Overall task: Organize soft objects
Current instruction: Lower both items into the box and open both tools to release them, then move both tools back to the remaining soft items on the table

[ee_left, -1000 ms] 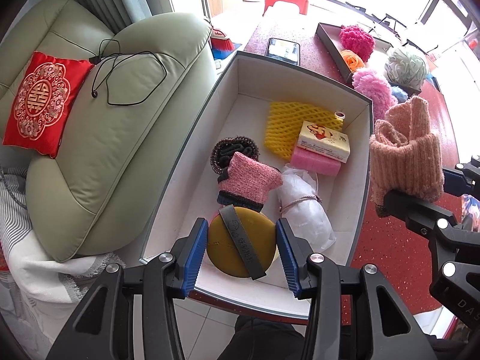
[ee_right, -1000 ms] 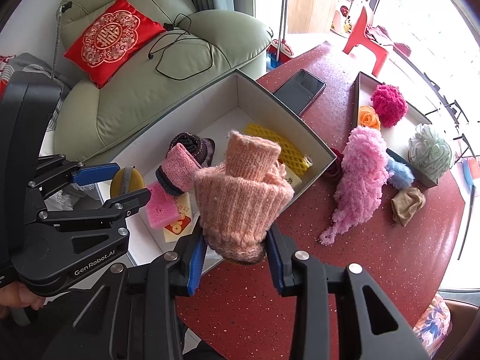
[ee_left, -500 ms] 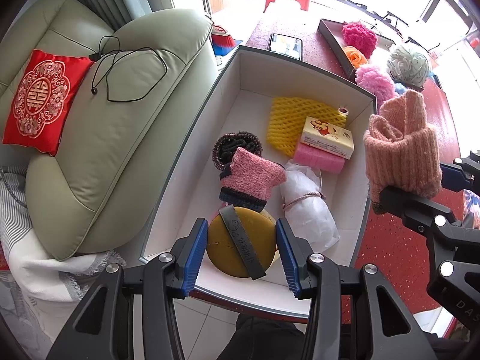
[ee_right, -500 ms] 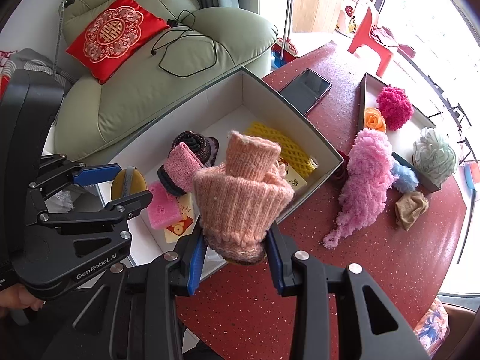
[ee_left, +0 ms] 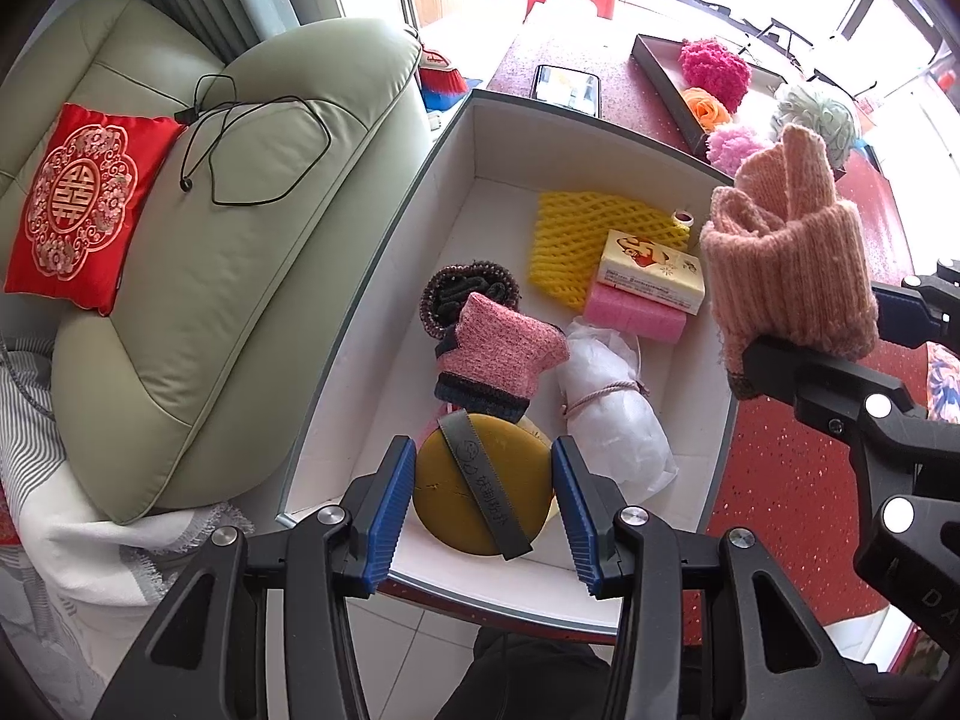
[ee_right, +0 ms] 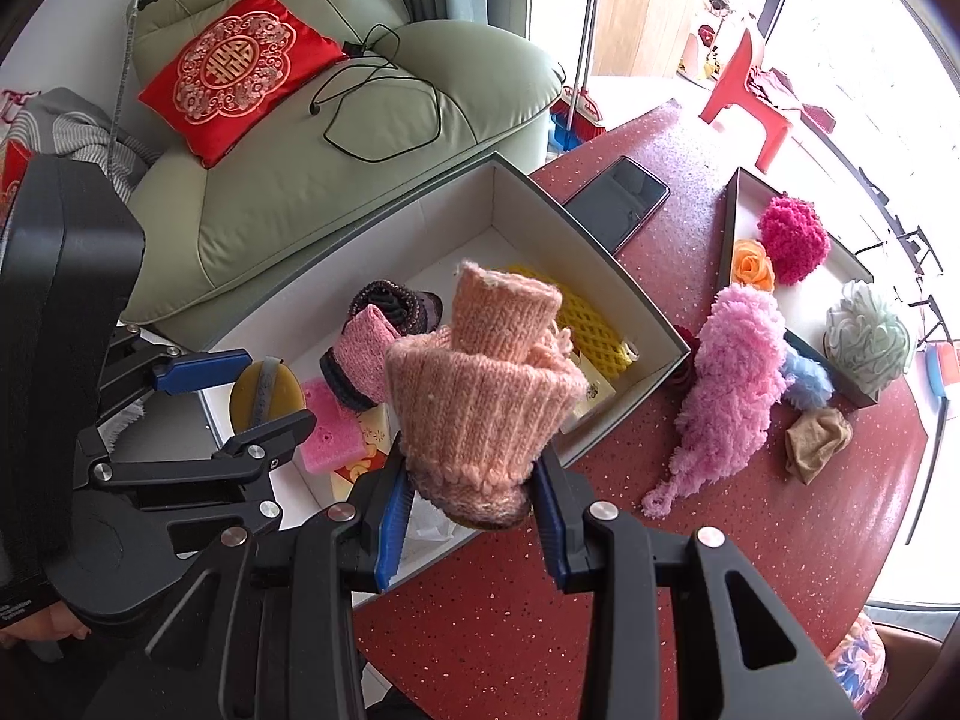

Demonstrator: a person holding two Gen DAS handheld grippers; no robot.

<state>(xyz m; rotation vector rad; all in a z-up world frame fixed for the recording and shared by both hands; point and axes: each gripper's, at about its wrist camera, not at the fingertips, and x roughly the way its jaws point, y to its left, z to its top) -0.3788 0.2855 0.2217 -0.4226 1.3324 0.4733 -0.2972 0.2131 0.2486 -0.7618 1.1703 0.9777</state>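
A peach knitted sock is clamped upright in my right gripper, which is shut on its cuff and hangs over the right wall of the open white box. My left gripper is shut on a round yellow sponge with a grey strap, just above the box's near end. Inside the box lie a pink-and-dark sock, a dark knit roll, a yellow foam net, a soap carton on a pink sponge, and a white wrapped bundle.
The box sits on a red speckled table beside a green sofa. A phone lies past the box. A fluffy pink piece, a tan cloth and a dark tray of pom-poms are to the right.
My right gripper has drifted slightly toward the box with the peach sock still in it. The left gripper and the yellow sponge have stayed where they were.
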